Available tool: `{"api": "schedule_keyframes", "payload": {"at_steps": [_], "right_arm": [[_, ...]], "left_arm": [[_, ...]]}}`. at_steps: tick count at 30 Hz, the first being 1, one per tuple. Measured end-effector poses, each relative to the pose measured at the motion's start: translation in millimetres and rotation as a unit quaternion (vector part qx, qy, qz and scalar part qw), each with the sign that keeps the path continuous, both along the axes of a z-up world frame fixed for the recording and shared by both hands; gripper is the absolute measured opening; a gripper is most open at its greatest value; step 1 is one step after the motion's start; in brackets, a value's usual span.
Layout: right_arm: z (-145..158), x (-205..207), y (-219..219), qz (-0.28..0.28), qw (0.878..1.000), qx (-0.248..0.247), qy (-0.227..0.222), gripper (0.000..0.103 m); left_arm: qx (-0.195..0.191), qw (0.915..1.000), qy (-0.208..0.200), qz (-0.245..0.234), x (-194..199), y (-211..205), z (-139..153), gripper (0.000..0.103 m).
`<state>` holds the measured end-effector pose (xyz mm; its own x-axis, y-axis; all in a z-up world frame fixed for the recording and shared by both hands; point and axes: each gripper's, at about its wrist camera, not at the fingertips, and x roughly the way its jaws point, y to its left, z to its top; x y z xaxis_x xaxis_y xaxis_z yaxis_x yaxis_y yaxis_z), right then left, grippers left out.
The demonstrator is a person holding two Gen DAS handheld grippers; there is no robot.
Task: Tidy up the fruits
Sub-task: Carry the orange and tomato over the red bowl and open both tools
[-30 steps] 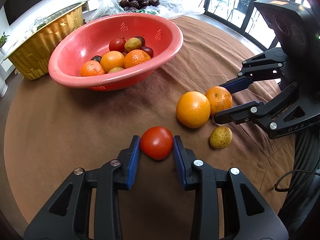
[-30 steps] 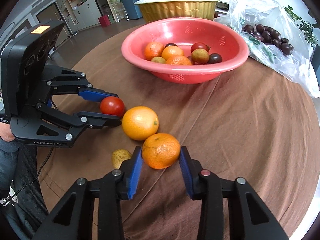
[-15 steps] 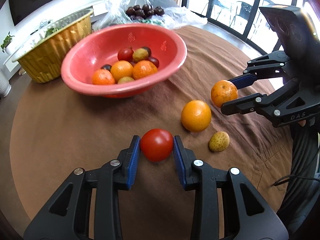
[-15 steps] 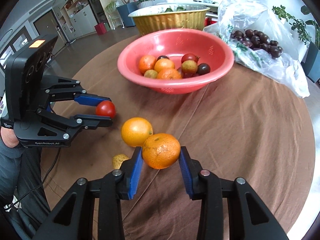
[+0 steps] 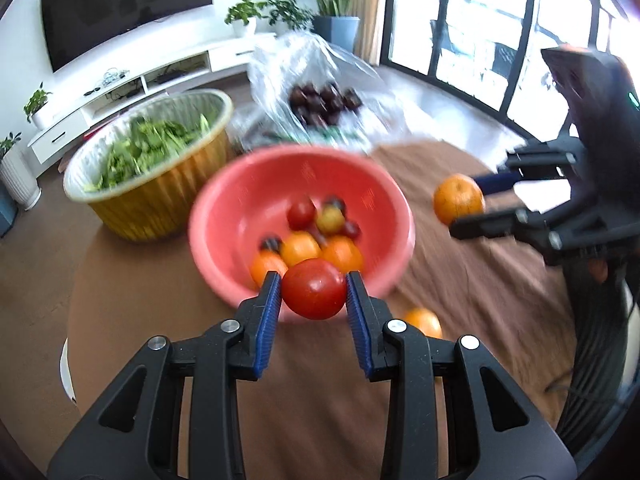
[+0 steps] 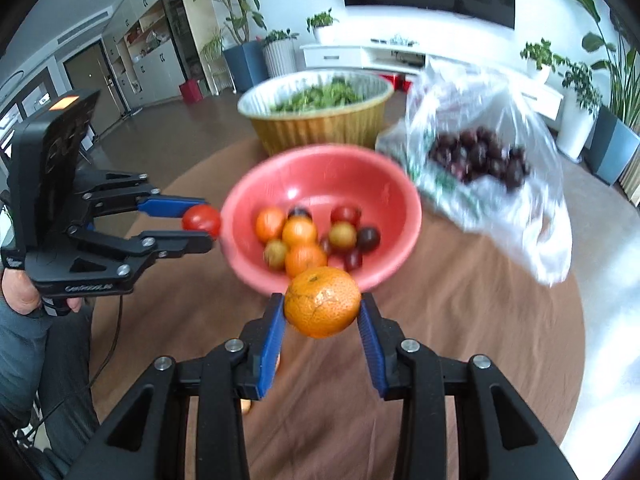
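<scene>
My left gripper [image 5: 314, 294] is shut on a red tomato [image 5: 314, 289] and holds it in the air at the near rim of the red bowl [image 5: 240, 196]. My right gripper [image 6: 322, 308] is shut on a mandarin [image 6: 322, 302] and holds it in the air at the bowl's [image 6: 320, 168] near rim. The bowl holds several oranges, tomatoes and dark plums. The left gripper with the tomato [image 6: 201, 219] shows left of the bowl in the right wrist view. The right gripper with the mandarin [image 5: 458, 199] shows right of the bowl in the left wrist view. An orange [image 5: 424, 320] lies on the brown tablecloth.
A gold foil bowl [image 5: 156, 196] of green leaves stands behind the red bowl. A clear plastic bag [image 6: 500, 184] with dark plums lies at the back right. The round table's edge [image 6: 600, 320] runs close on the right.
Both grippers have risen from the tablecloth with their fruit and moved towards the red bowl. The orange and the small yellow fruit stayed on the table.
</scene>
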<state>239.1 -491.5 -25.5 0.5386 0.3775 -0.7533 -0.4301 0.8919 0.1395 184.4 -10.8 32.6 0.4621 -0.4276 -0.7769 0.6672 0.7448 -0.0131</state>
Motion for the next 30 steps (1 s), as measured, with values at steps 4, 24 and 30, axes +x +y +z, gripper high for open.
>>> {"api": "schedule_keyframes", "payload": {"at_steps": [4,24,30], "right_arm": [[14,21,12,0.000,1.000,-0.005,-0.018,0.040],[-46,75,47,0.002,0.997,-0.070,0.029,0.039],[-46,78,48,0.001,0.997,-0.073,0.030,0.040]], "left_arm": [[0.000,0.9998,-0.004,0.019,41,-6,3,0.031],[0.013,0.9995,0.027,0.007,109,-45,-66,0.031],[0.020,0.9993,0.032,0.007,108,-47,-72,0.031]]}}
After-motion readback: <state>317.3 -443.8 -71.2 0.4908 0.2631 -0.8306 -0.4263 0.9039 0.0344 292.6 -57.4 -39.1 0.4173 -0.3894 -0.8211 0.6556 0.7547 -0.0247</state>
